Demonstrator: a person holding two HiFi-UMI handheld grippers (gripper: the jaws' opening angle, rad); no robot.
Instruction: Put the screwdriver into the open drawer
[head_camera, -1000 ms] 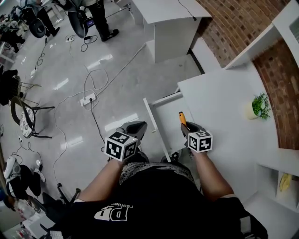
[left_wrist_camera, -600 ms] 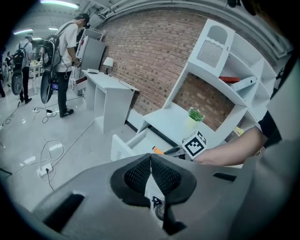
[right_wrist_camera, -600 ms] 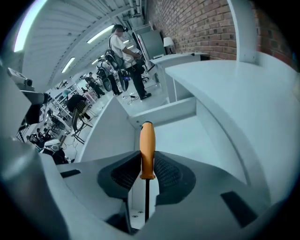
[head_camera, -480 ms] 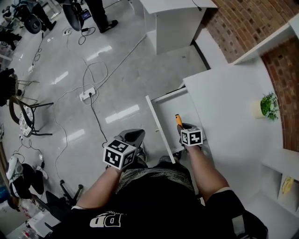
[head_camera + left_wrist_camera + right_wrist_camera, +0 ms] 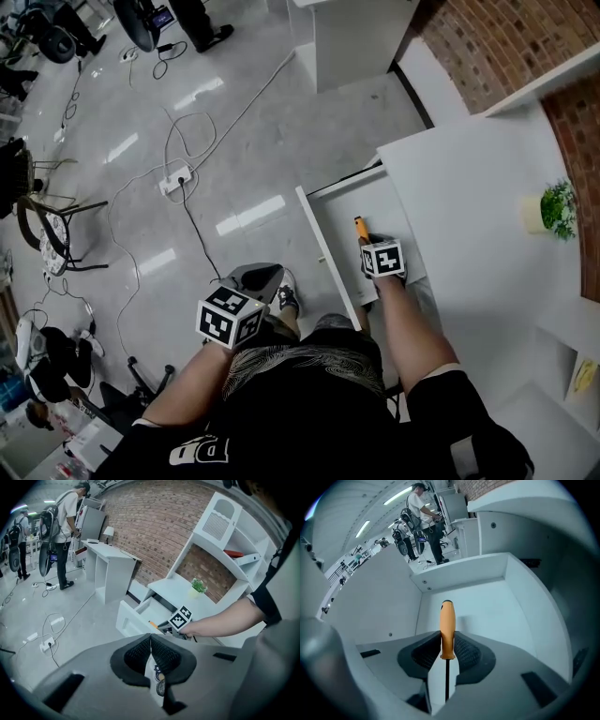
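Right gripper (image 5: 447,644): jaws clamped on the lower part of the orange handle of the screwdriver (image 5: 447,620), pads pressing on both sides.
Screwdriver axis: in line with the jaws. The handle's rounded butt sticks out ahead of the tips, and the dark shaft runs back between the pads.
Open drawer (image 5: 501,606): straight ahead of and beneath the right jaws. Its white floor fills the space beyond the handle, with a side wall on either flank and an end wall ahead.
Clearance: the butt appears to hang above the drawer floor, not touching it.
Left gripper (image 5: 151,643): jaws together, nothing between them. The drawer lies ahead and to their right, well apart.
Nearer hand: the right one, already inside the drawer's outline.
Coming move, as a judgement: lower a little, then part the jaws so the tool lies lengthwise on the drawer floor.
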